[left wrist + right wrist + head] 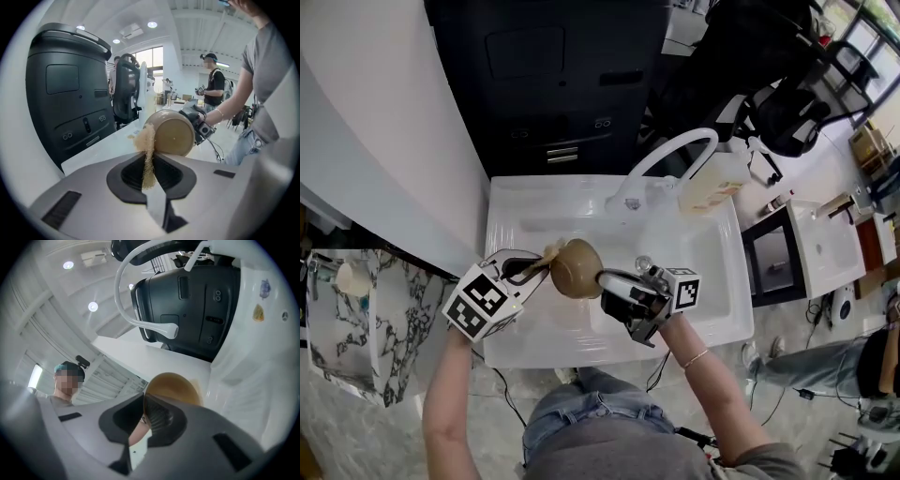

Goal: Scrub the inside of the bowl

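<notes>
Here, nearest to us, the left gripper (149, 168) has its jaws pressed onto a strip of coarse, straw-coloured scrubber (147, 150). The strip stands up between the jaws, soft and fibrous, and meets the edge of the brown bowl (171, 133). The right gripper (145, 416) pinches the bowl at its rim and holds it tipped on its side in the air above the white sink (694, 314). In the left gripper view we face the bowl's rounded outer wall, so we cannot tell whether the scrubber reaches inside. We judge the bowl stiff, glazed and breakable, and likely slick if wet, so the rim pinch needs to be firm while the pad pushes against it. The scrubber itself will bend and give. Farther off rise the white faucet (670, 155) and a black appliance (562, 75).
</notes>
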Tool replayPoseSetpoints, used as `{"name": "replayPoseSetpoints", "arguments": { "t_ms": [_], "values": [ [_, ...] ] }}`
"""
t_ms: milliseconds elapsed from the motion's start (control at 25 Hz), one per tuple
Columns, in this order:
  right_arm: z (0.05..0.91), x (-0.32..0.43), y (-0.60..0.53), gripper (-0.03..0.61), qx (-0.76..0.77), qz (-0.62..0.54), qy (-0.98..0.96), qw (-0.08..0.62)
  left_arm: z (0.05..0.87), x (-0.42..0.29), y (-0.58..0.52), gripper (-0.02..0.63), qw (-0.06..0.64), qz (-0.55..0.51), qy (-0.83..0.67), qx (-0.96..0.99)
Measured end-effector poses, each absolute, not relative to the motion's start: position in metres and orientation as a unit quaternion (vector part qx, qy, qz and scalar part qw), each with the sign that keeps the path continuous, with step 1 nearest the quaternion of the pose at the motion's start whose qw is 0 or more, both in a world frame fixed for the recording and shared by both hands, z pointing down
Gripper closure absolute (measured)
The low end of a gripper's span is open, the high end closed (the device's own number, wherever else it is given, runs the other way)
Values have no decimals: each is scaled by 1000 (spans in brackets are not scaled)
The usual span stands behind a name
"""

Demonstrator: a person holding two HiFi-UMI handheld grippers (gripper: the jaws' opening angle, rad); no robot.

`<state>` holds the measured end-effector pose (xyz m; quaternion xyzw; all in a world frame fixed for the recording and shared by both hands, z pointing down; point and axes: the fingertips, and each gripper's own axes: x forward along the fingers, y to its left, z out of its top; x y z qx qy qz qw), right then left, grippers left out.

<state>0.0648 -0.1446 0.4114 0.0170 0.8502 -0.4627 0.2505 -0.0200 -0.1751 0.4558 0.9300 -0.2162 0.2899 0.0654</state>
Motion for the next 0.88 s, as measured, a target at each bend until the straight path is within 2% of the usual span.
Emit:
{"name": "replayPoseSetpoints", "arguments": {
  "t_ms": [520,880],
  "values": [
    [395,67,-173,554,2,-510,769,385,466,-26,-170,568,138,208,-297,922],
    [407,63,-184,554,-68,-516,750,408,472,-19,-150,568,167,182,-318,916]
  ]
}}
